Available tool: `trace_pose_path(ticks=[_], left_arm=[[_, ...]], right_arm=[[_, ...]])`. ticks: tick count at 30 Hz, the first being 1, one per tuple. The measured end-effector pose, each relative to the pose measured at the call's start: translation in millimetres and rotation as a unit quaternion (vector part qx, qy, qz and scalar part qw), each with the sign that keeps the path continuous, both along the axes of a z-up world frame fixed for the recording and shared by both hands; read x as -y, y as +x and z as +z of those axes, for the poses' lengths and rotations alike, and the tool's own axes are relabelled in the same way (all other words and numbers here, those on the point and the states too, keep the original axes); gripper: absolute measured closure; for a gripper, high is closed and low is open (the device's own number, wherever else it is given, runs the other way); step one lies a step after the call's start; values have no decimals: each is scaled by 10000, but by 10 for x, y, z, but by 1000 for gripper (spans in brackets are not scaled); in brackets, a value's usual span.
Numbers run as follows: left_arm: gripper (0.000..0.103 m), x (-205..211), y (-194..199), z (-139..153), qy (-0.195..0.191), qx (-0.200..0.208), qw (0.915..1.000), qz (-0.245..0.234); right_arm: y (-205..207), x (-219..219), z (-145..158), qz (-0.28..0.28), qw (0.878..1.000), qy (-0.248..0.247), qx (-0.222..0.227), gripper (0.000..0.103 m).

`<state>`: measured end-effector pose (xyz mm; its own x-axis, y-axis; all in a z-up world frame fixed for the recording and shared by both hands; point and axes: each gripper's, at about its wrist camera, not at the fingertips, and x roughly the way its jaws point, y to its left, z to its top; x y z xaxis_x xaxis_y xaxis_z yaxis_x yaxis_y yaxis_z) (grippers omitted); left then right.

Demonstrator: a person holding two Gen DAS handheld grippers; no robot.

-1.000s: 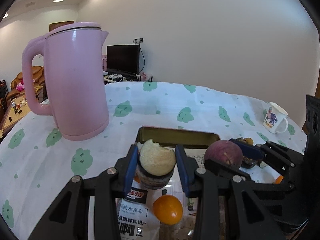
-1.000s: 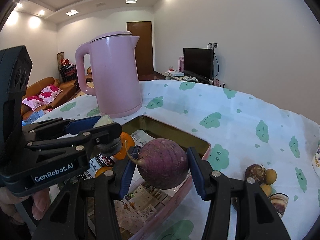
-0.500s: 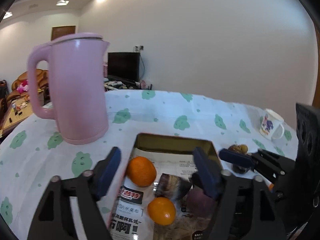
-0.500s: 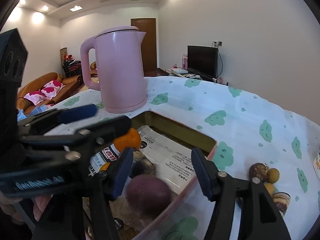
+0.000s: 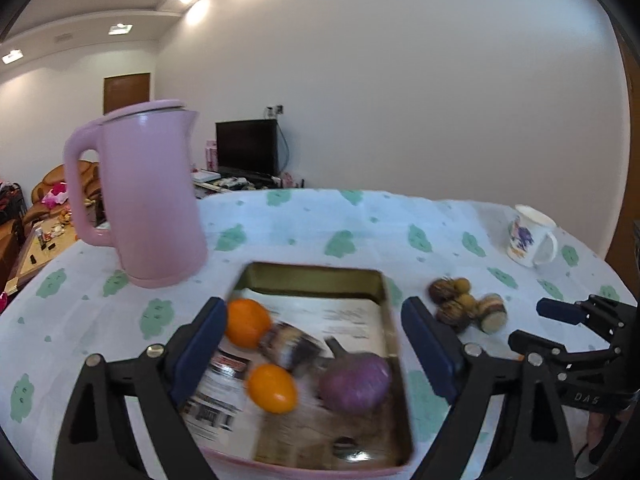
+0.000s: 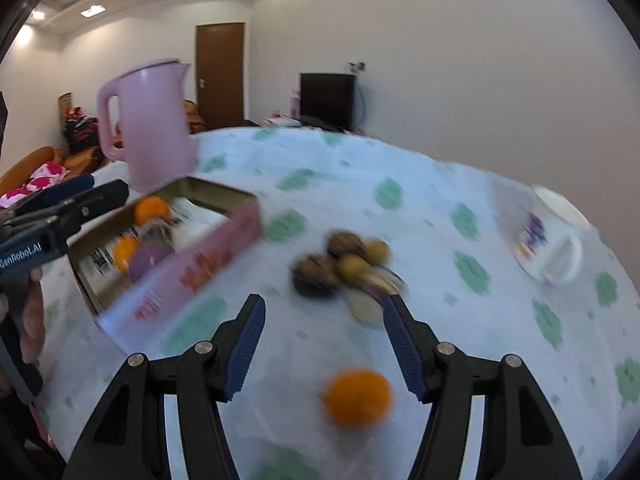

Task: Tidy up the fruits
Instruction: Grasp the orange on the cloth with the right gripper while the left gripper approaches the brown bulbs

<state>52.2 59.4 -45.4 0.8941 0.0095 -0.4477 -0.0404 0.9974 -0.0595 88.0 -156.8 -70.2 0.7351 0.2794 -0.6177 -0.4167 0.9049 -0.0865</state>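
A pink tin tray (image 5: pixel 312 274) (image 6: pixel 200 268) lined with paper holds two oranges (image 5: pixel 246 322) (image 5: pixel 272 388), a cut dark fruit (image 5: pixel 290 346) and a purple round fruit (image 5: pixel 354 382). My left gripper (image 5: pixel 316 356) hangs open and empty above the tray. My right gripper (image 6: pixel 324 344) is open and empty over the tablecloth, right of the tray. An orange (image 6: pixel 358 396) lies between its fingers, lower down. A cluster of small brown and yellow fruits (image 6: pixel 344 264) (image 5: pixel 464 304) lies just beyond it.
A tall pink kettle (image 5: pixel 148 196) (image 6: pixel 150 120) stands behind the tray at left. A white printed mug (image 5: pixel 530 236) (image 6: pixel 552 236) stands at the far right. The round table has a white cloth with green prints (image 5: pixel 340 224).
Both grippers opened and let go: the cut fruit and the purple fruit now lie in the tray. Both lifted back; the right gripper swung right over the loose fruits.
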Motion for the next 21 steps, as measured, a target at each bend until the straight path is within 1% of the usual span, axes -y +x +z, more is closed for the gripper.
trace_pose_path(ticks=[3, 5, 9, 13, 14, 15, 16, 17, 21], left_arm=[[12, 175, 30, -40, 25, -146, 9998, -143], [12, 274, 36, -52, 75, -190, 9996, -213], [12, 446, 59, -52, 162, -231, 9990, -333], [12, 573, 104, -66, 290, -283, 9984, -392], [12, 599, 123, -77, 278, -317, 9982, -430], [12, 611, 132, -87, 265, -339, 9981, -452], [12, 635, 146, -99, 254, -372, 9978, -488], [12, 660, 158, -112, 262, -396, 9976, -513], [12, 721, 190, -143, 267, -475, 9968, -588]], right_arm=[[-17, 207, -48, -70, 9997, 99, -216, 40], [-29, 262, -73, -55, 9994, 98, -320, 40], [14, 278, -151, -24, 9981, 117, -599, 40], [55, 263, -233, 2, 9970, 94, -764, 41], [63, 262, -247, 51, 9965, 118, -827, 44], [67, 258, -249, 73, 9963, 136, -848, 53], [74, 253, -256, 81, 9961, 125, -868, 58], [84, 232, -279, 122, 9955, 36, -936, 60], [81, 209, -291, 228, 9950, -49, -974, 60]])
